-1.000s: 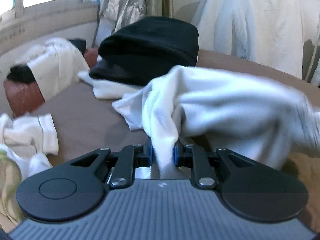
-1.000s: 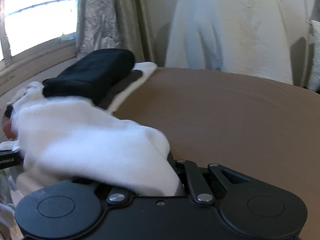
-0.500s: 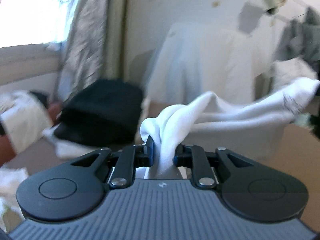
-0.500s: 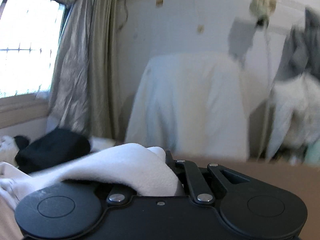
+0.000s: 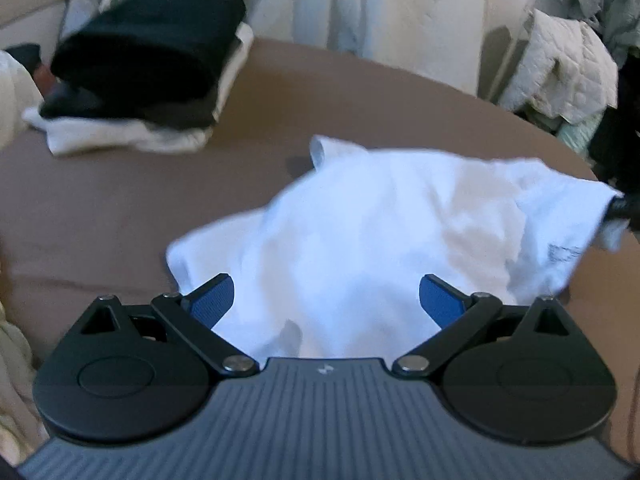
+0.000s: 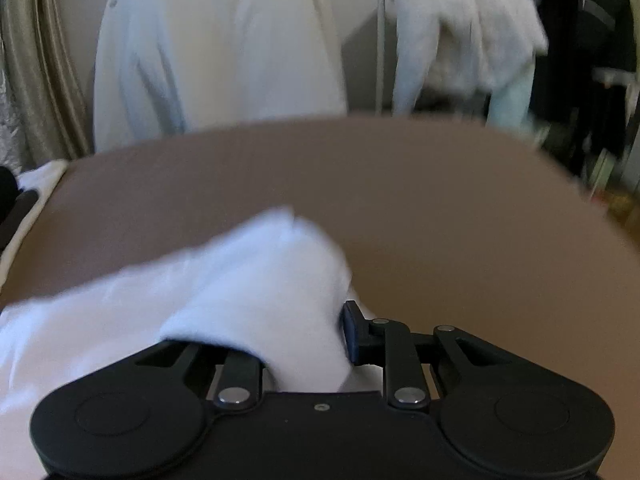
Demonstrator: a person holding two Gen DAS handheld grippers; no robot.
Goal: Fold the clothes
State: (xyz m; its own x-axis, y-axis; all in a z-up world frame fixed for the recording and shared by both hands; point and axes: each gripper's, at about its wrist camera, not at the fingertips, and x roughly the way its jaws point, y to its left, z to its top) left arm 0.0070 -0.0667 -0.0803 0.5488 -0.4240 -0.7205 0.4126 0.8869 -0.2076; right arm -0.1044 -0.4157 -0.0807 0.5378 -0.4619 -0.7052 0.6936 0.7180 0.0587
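Note:
A white garment [image 5: 360, 240] lies crumpled on the brown surface [image 5: 100, 208], spread out in front of my left gripper [image 5: 326, 280]. That gripper stands open and its jaws are still opening. Its blue pads [image 5: 212, 300] sit wide apart, clear of the cloth lying between them. The far right corner of the white garment [image 6: 256, 280] is bunched in my right gripper [image 6: 304, 320] and drapes over the left finger, hiding it. The right pad [image 6: 352, 332] still touches the cloth as those jaws start opening. In the left wrist view the right gripper [image 5: 624, 204] shows at the right edge.
A stack of folded clothes [image 5: 148, 40], black on top and white beneath, sits at the back left of the brown surface. A white jacket [image 6: 216, 52] hangs behind it. More clothes hang on a rack [image 5: 560, 68] at the right.
The left gripper has let go of the white garment and its jaws have swung wide. The garment has dropped onto the brown surface. Both views have tipped down, and the right jaws have parted slightly.

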